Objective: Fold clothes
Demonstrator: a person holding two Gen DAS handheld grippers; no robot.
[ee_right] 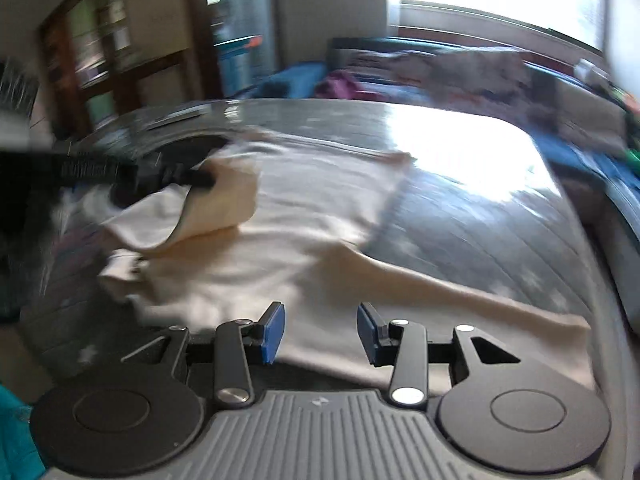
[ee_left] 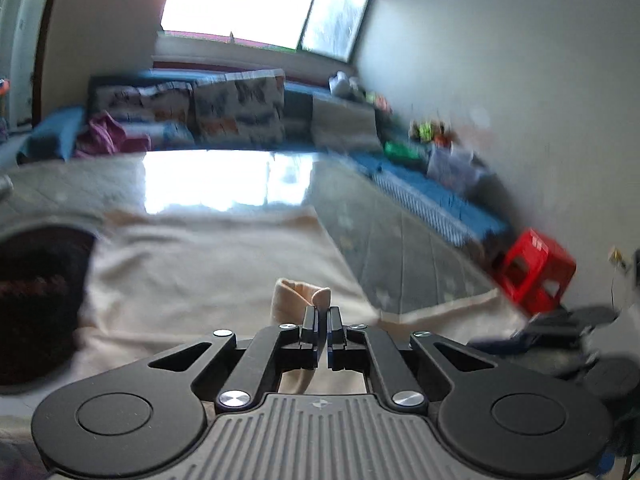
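Glossy grey table (ee_right: 460, 216) under a cream garment (ee_right: 288, 220).
Left gripper (ee_left: 322, 312) pinches a cream fold; right gripper (ee_right: 321, 320) hovers, jaws wide apart.

The shirt (ee_right: 288, 216) is soft cream cloth. The table (ee_right: 460, 208) under it is smooth and shiny — window light glares off it. The grippers (ee_left: 323, 320) are matt black plastic with shiny metal screws — the right one (ee_right: 320, 332) has blue pads (ee_right: 276, 332).
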